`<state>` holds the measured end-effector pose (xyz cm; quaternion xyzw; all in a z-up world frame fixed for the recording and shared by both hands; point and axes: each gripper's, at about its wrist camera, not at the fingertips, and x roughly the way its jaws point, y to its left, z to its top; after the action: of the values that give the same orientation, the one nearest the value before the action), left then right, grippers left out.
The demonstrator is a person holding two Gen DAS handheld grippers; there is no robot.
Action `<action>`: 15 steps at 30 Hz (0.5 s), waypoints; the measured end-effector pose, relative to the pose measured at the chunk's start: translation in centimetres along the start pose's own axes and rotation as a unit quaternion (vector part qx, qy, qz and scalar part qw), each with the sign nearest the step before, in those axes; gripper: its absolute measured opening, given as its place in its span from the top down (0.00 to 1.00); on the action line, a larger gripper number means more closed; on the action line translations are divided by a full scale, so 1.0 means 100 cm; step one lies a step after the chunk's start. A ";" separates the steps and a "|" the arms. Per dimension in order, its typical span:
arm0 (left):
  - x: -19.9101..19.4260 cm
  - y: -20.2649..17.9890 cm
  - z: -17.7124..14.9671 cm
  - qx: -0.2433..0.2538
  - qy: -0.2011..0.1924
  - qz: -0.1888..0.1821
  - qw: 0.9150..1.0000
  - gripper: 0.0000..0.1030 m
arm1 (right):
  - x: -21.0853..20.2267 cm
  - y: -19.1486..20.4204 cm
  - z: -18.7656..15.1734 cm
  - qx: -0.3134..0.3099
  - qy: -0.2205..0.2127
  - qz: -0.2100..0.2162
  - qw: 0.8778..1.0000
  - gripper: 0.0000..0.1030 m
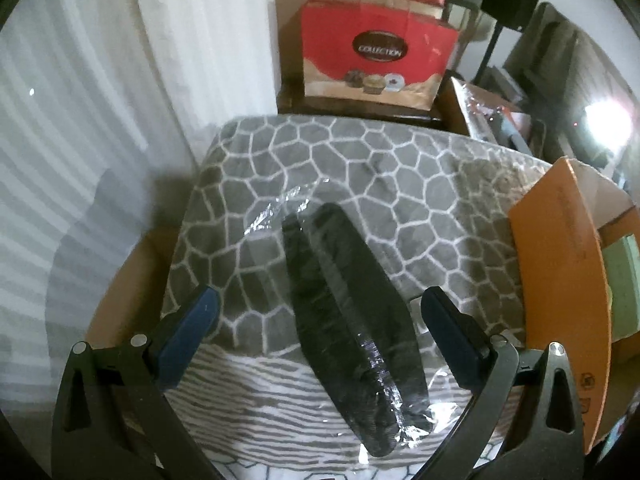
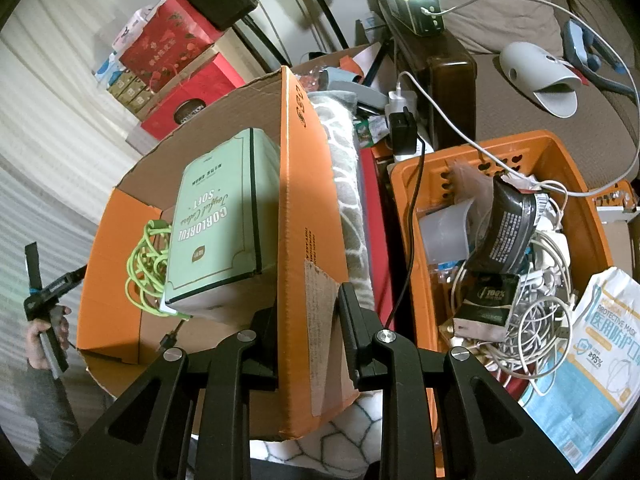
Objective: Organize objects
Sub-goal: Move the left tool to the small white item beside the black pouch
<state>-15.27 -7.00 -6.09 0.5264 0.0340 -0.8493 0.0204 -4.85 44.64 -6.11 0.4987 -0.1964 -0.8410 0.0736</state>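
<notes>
Right gripper (image 2: 308, 320) pinches the upright orange flap of one cardboard box (image 2: 292, 208), jaws straddling its near edge, apparently to hold the flap clear or steady the carton while goods go in; left gripper (image 1: 320, 320) hangs wide open, holding nothing, over one grey pebble-patterned blanket (image 1: 360, 160) on which lies a single dark, plastic-wrapped flat item (image 1: 348, 312), between the fingers but untouched, seemingly the next pick. Inside the box, one mint-green carton (image 2: 224, 220) stands along the wall beside the pinched flap, one lime-green cord (image 2: 146, 260) bunched at its left. To the box's right, past the folded blanket, one orange plastic basket (image 2: 560, 152) holds a loose tangle of white cables and packets, too jumbled to count, with one mask packet (image 2: 588, 356) at its near right corner
</notes>
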 end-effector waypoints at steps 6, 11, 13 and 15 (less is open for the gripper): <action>0.008 -0.004 -0.007 -0.001 0.018 -0.033 0.999 0.06 | 0.001 -0.001 -0.001 0.001 0.001 0.000 1.000 0.78; 0.013 -0.015 -0.009 0.005 0.027 -0.039 0.999 0.18 | 0.003 -0.001 -0.001 0.002 0.002 -0.001 1.000 0.78; 0.014 -0.019 -0.009 0.006 0.031 -0.043 0.999 0.30 | 0.004 -0.001 -0.001 0.002 0.002 -0.001 1.000 0.78; 0.016 -0.023 -0.009 0.006 0.035 -0.051 0.998 0.34 | 0.003 0.000 -0.001 0.002 0.002 -0.001 1.000 0.78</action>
<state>-15.35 -4.59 -7.85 0.5538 0.0561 -0.8303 -0.0270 -4.94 44.54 -6.45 0.5012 -0.1975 -0.8394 0.0718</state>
